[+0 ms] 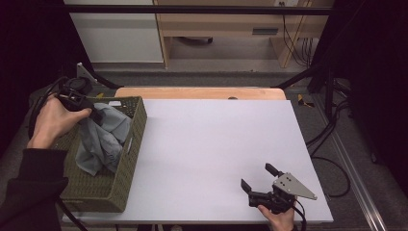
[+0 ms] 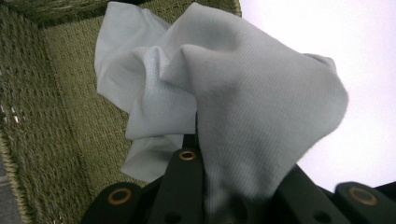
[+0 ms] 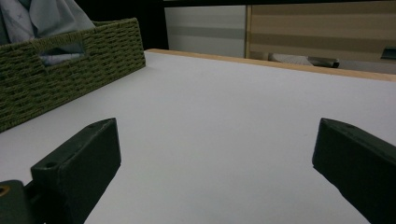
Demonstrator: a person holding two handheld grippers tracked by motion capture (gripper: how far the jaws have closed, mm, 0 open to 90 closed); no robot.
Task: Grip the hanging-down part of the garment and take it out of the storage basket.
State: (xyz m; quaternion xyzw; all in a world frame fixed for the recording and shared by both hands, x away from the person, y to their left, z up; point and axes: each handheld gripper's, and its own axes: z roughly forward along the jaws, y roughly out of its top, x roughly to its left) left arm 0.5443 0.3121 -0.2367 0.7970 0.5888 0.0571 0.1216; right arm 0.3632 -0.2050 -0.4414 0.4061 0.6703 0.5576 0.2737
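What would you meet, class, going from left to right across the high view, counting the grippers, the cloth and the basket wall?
Left gripper → grey cloth → basket's right wall → right gripper.

Even overhead light leaves the white worktop (image 1: pixel 216 144) bright, nearly washed out beyond the left fingers (image 2: pixel 187 186), which sit dark and blurred. Surroundings fall into deep shadow. The right fingers (image 3: pixel 79 168) show soft-edged, casting faint shadows.

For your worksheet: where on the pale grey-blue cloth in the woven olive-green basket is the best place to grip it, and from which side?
Pinch the raised bunched fold of the pale grey-blue cloth from above, as the left gripper does: the woven olive-green basket walls block sideways approaches.
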